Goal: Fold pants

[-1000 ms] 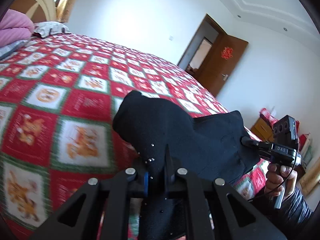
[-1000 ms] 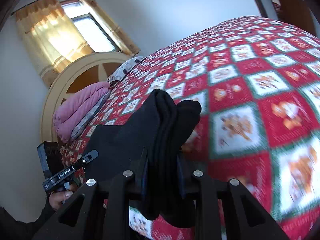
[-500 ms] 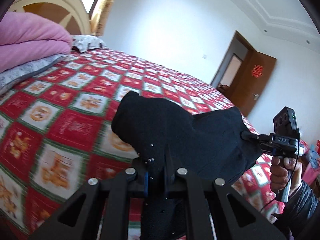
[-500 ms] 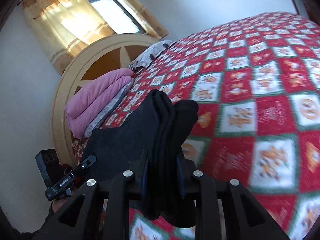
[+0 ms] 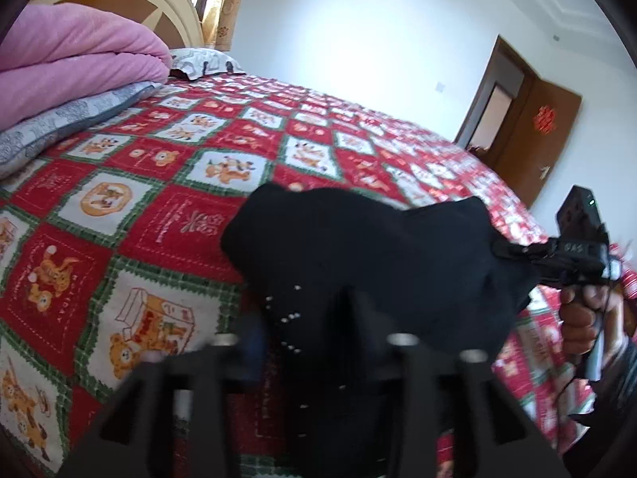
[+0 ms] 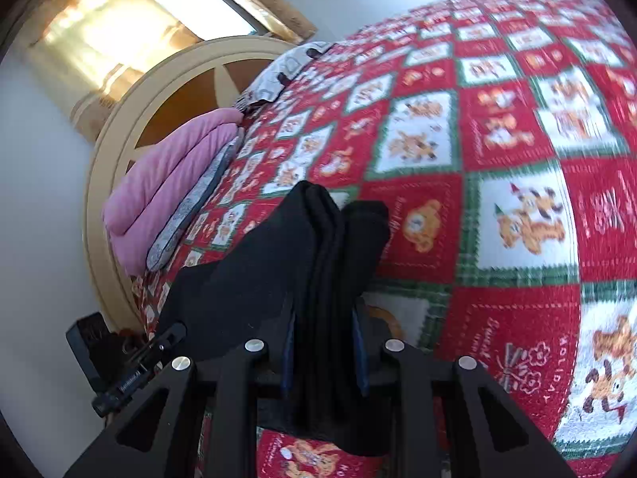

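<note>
You are holding the black pants (image 5: 370,263) up off the bed (image 5: 167,183), one claw at each end of the bundle. Your left claw (image 5: 318,342) is pinching a bunched edge of the fabric between its two fingers; the cloth is filling the gap and rising ahead of the claw in a dark mound, with a few small pale specks showing on it just left of the grip. In that same view your right claw (image 5: 501,249) is biting into the far right end of the pants, with your right hand (image 5: 581,318) wrapped around its handle below.

From the right wrist, your right claw (image 6: 322,342) is clamping several stacked layers of the pants (image 6: 302,263); the folded edges are standing upright between the blue-lined fingers (image 6: 287,354) and poking out ahead of them. The rest of the fabric is stretching away to the left of this claw, toward your left claw (image 6: 167,338), which is gripping its far end.

Beyond both claws, the red patchwork quilt (image 6: 517,215) is covering the bed. Farther ahead of the left claw and to its left, a folded pink blanket (image 5: 75,59) is lying on a grey pillow (image 5: 67,119) beside the cream headboard (image 6: 131,119). Ahead and to the right of the left claw, a brown door (image 5: 545,135) is standing open.
</note>
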`<state>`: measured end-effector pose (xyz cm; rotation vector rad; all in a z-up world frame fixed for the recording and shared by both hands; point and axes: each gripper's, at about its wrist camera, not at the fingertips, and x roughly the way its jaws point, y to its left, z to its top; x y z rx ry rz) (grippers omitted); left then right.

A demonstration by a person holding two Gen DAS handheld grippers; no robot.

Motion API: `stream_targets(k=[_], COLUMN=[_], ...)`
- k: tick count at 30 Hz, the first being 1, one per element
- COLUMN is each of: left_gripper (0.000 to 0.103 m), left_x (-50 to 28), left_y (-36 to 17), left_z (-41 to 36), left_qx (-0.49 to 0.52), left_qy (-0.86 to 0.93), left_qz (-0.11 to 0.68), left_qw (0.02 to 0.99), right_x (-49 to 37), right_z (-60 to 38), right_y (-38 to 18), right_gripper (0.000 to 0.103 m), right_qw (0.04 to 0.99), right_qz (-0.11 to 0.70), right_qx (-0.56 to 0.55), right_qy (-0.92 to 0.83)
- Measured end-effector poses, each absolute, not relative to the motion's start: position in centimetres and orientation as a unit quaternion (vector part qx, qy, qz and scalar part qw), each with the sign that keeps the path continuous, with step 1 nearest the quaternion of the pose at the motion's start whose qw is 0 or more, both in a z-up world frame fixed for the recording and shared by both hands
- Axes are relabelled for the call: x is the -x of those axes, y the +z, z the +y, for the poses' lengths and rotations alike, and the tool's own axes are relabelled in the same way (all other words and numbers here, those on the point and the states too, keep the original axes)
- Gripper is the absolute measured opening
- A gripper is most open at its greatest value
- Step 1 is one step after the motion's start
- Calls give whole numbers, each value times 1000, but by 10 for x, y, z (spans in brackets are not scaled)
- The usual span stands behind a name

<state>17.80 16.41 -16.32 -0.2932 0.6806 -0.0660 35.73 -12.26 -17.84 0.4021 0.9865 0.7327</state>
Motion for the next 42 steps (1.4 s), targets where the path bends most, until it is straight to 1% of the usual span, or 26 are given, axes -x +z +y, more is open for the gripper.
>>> stream_targets(k=[1, 2, 4, 5, 8, 10, 11, 12, 14, 16, 20, 23, 27, 31, 37, 42], left_gripper=[66, 69, 71, 76, 85, 91, 92, 93, 100, 103, 103, 103, 103, 103, 103, 103], left_x=[-178, -177, -177, -177, -176, -175, -175, -174, -171, -168, -161, -157, -149, -132, -107, -92], left_y=[-165, -166, -170, -171, -174, -175, -176, -176, -174, -172, -174, -175, -167, -154, -134, -114], left_z=[164, 164, 165, 166, 169, 171, 171, 171, 171, 172, 178, 179, 180, 177, 162, 149], left_qx=[141, 141, 146, 147, 148, 150, 149, 147, 136, 127, 138, 144, 137, 131, 124, 124], left_qy=[-27, -23, -23, -18, -7, 1, 4, 7, 21, 37, 46, 46, 61, 84, 78, 62], left_qz=[332, 333, 335, 338, 338, 338, 339, 339, 343, 345, 351, 356, 354, 336, 310, 288], left_qw=[932, 932, 930, 930, 930, 929, 929, 929, 929, 929, 925, 922, 923, 929, 939, 948], right_x=[-360, -362, -366, -366, -366, -365, -365, -363, -359, -352, -344, -343, -340, -311, -251, -202], right_z=[-125, -130, -135, -136, -136, -137, -139, -142, -149, -156, -157, -158, -166, -178, -184, -181], right_y=[-182, -188, -198, -200, -205, -206, -206, -207, -205, -200, -194, -198, -199, -171, -141, -133], right_gripper=[27, 28, 29, 29, 31, 36, 44, 46, 49, 50, 51, 58, 59, 59, 59, 59], right_qw=[796, 791, 782, 781, 780, 779, 780, 782, 788, 801, 815, 814, 817, 869, 897, 908], right_qz=[463, 469, 479, 481, 485, 487, 488, 488, 482, 473, 467, 475, 473, 428, 382, 363], right_qx=[-197, -211, -231, -234, -236, -240, -238, -236, -239, -229, -203, -203, -212, -168, -137, -123], right_qy=[337, 332, 324, 323, 317, 315, 311, 307, 300, 288, 277, 264, 251, 183, 173, 166])
